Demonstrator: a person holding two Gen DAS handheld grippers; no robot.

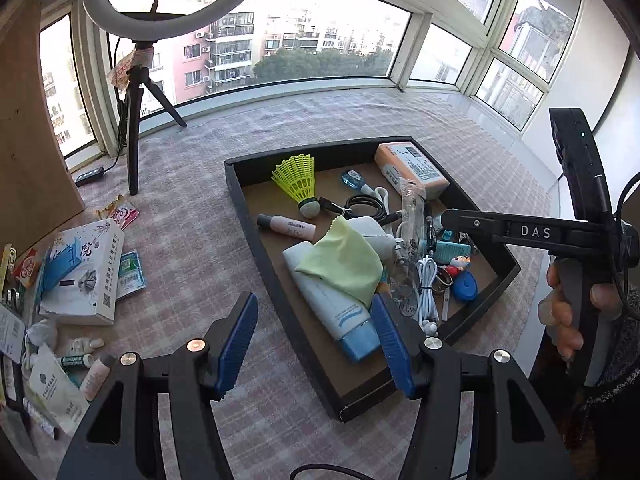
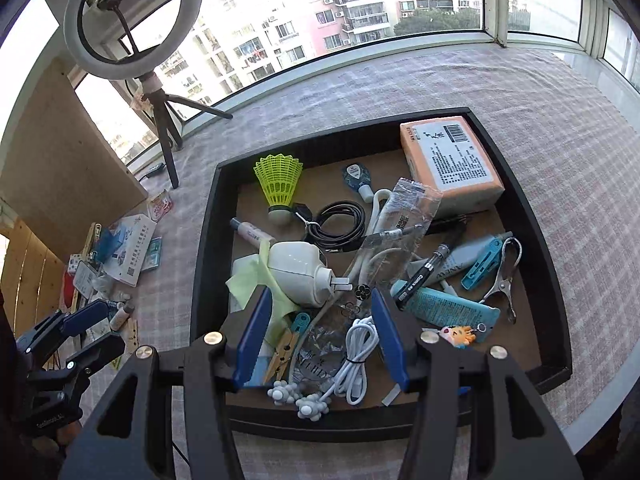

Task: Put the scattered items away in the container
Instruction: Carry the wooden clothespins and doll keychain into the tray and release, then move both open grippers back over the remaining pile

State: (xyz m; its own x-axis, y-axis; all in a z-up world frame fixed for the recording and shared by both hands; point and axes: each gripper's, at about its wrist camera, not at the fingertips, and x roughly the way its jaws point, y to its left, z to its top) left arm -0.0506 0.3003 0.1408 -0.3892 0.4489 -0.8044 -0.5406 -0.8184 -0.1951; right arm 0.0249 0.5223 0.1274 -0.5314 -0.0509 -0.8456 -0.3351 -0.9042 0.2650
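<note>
Two hand-held grippers hover over a black rectangular tray [image 2: 204,240] of small household items on a checked-cloth tabletop [image 1: 192,264].

The left gripper [image 1: 316,340] and right gripper [image 2: 320,336] both have blue fingers spread wide, holding nothing. Left of the tray, a white printed carton [image 1: 86,264] and small bottles [image 1: 94,376] lie scattered.

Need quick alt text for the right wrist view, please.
Open right gripper hovers empty over a black tray crowded with a yellow shuttlecock, white plug, cables and an orange box; more clutter lies left on the checked cloth.
</note>
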